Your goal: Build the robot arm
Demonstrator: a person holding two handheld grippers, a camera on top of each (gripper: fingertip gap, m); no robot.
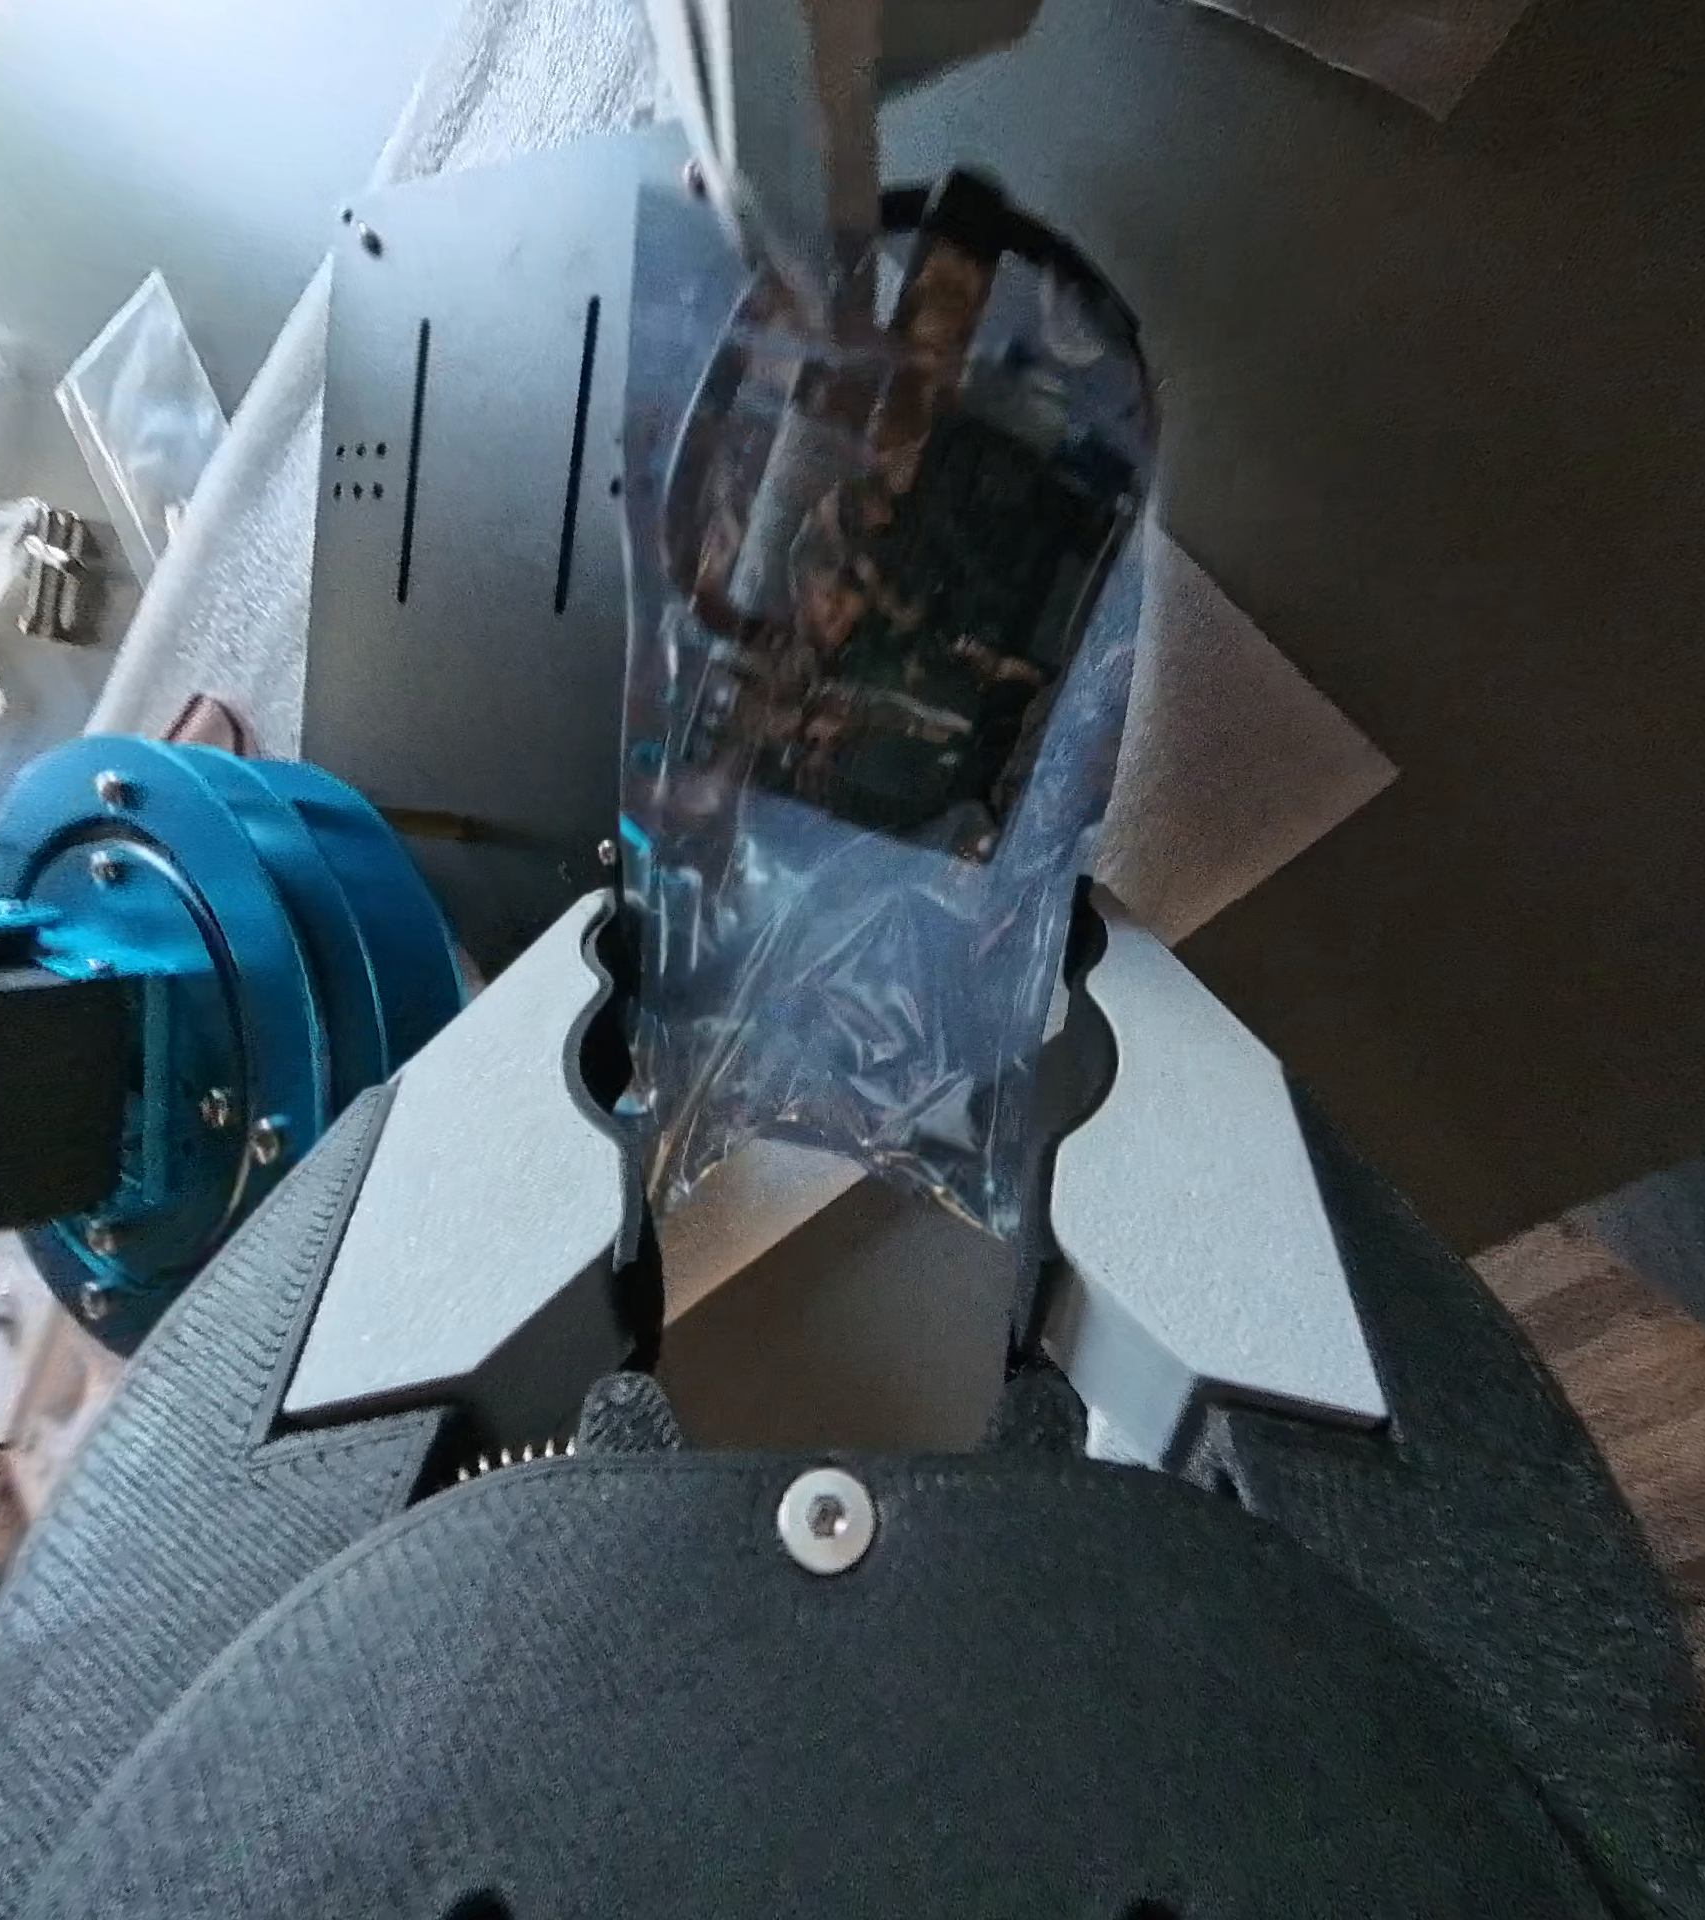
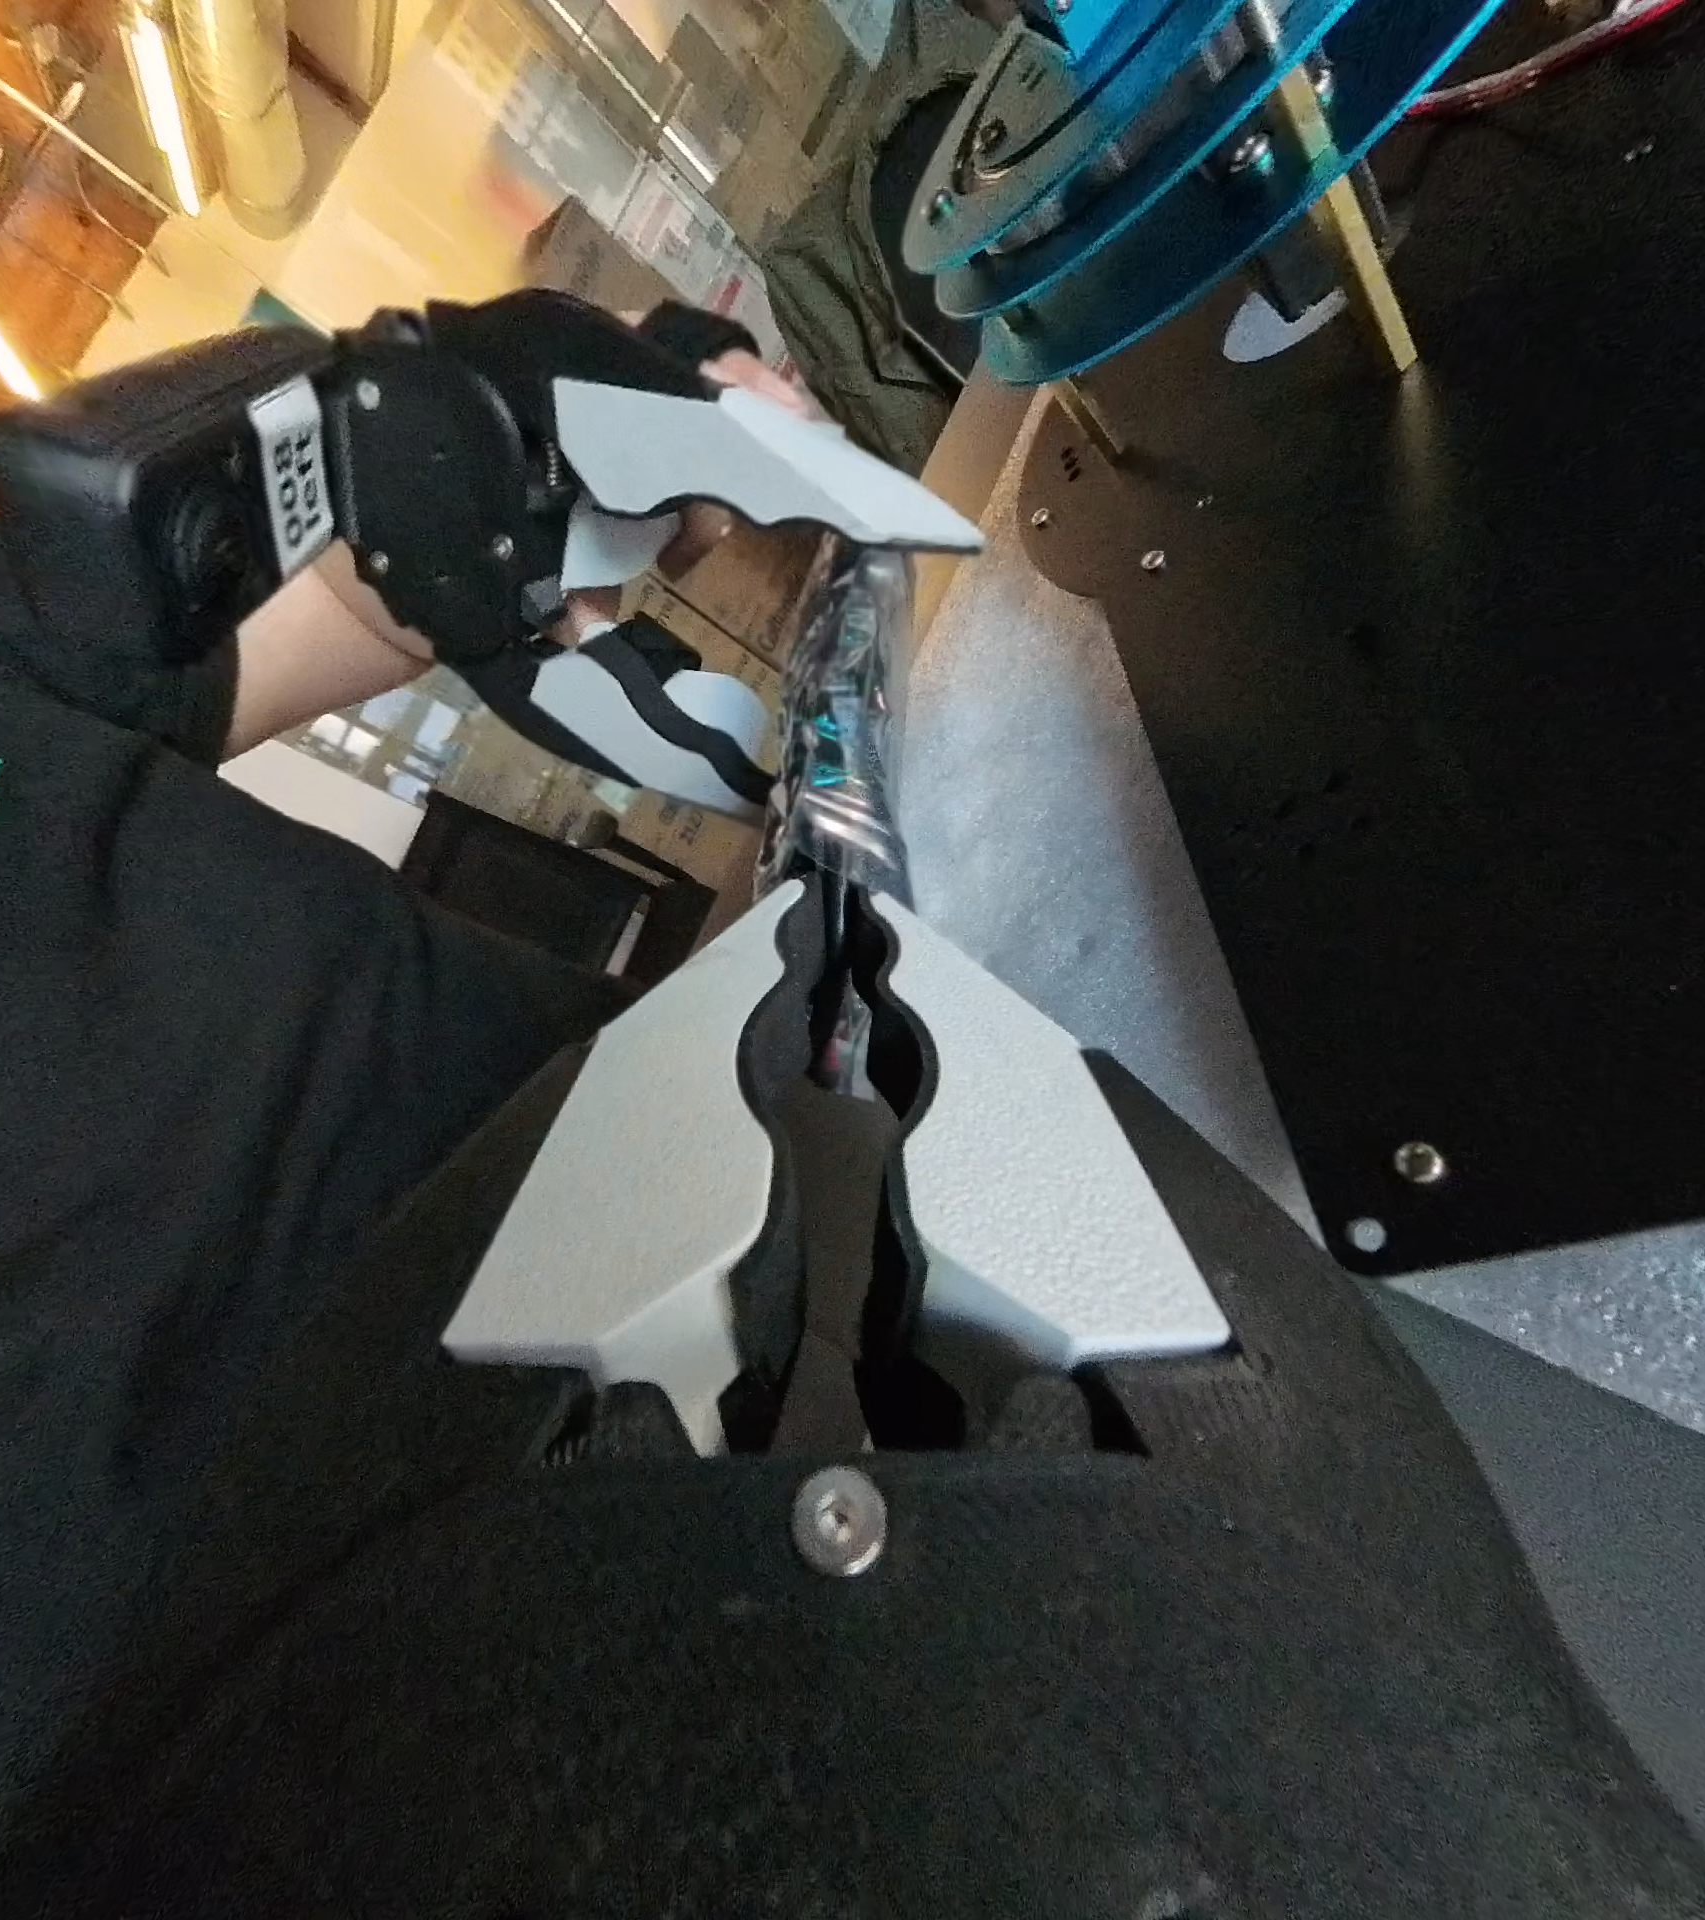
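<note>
A clear shiny plastic bag (image 1: 858, 987) with a dark circuit board (image 1: 931, 623) inside hangs between my two grippers. My left gripper (image 1: 848, 904) is open, its grey fingers (image 1: 474, 1143) wide apart on either side of the bag's crumpled end, with the bag's edges against the pads. My right gripper (image 2: 837, 888) is shut on the other end of the bag (image 2: 843, 727). It shows blurred at the top of the left wrist view (image 1: 806, 208). The left gripper (image 2: 869, 665) shows in the right wrist view, held by a gloved hand (image 2: 536, 343), its fingers astride the bag.
A device of blue acrylic discs (image 1: 204, 935) sits at the left, also in the right wrist view (image 2: 1139, 187). A grey slotted metal plate (image 1: 484, 468) and a black panel (image 2: 1502, 727) lie on white foam sheet (image 2: 1035, 883). Small plastic bags (image 1: 141, 416) lie far left. Wooden tabletop (image 1: 1658, 1455) shows lower right.
</note>
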